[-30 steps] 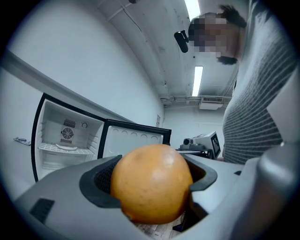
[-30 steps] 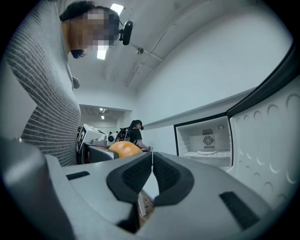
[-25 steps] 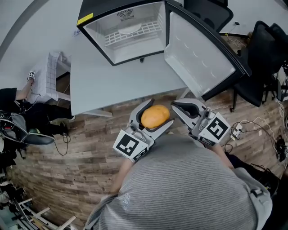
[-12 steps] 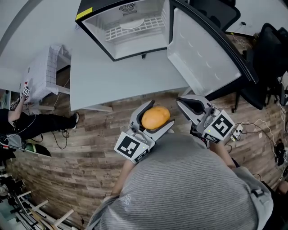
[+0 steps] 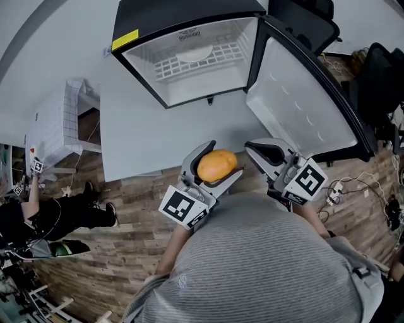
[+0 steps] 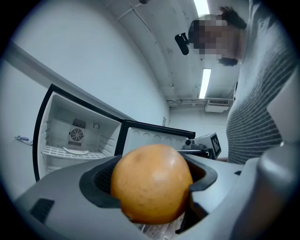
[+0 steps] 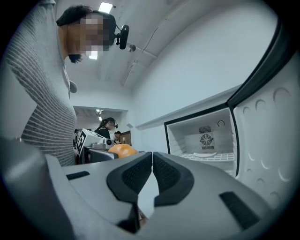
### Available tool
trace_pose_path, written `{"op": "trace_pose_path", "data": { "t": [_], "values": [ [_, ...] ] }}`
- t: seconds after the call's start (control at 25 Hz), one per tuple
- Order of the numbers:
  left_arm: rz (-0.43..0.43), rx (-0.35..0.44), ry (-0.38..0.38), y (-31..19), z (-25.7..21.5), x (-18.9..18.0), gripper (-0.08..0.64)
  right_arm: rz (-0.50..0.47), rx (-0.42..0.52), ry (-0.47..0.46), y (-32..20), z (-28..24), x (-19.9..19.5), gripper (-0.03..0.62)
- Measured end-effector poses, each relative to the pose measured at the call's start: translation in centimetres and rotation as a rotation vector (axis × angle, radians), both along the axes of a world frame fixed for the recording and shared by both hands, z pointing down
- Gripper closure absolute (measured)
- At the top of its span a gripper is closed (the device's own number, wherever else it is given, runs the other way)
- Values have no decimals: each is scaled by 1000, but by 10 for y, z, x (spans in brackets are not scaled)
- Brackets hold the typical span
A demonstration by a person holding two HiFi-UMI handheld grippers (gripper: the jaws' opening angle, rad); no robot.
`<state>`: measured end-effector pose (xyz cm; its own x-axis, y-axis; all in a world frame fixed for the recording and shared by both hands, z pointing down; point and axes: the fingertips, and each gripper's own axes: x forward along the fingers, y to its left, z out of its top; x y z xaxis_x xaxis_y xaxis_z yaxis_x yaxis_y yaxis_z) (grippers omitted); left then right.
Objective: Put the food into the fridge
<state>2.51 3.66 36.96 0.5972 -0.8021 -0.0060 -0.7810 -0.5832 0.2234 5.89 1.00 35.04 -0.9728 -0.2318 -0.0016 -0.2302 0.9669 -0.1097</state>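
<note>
- The left hand-held gripper [image 5: 213, 168] was clamped on a round orange fruit [image 6: 152, 183], which sat between its two black-padded jaws.
- The fruit hung over the wooden floor [image 5: 126, 208], just short of the near edge of the pale grey table [image 5: 145, 132] and well apart from the small black fridge [image 5: 183, 16] standing on it.
- The fridge's white-lined door [image 5: 303, 107] stood swung open to the right, showing a white wire shelf [image 5: 218, 57].
- The right hand-held gripper [image 7: 152, 164] had its jaws pressed together, empty.
</note>
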Motion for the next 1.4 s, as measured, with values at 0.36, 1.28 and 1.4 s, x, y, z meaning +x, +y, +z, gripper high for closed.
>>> {"op": "trace_pose_path", "data": {
  "t": [0.36, 1.28, 1.4],
  "values": [
    [34, 8, 15, -44, -4, -50, 170, 24, -14, 29, -38, 1, -50, 580],
    [78, 8, 21, -87, 15, -131, 170, 75, -6, 46, -84, 15, -129, 580],
    [89, 8, 27, -91, 16, -133, 170, 87, -6, 50, -87, 16, -130, 580]
  ]
}}
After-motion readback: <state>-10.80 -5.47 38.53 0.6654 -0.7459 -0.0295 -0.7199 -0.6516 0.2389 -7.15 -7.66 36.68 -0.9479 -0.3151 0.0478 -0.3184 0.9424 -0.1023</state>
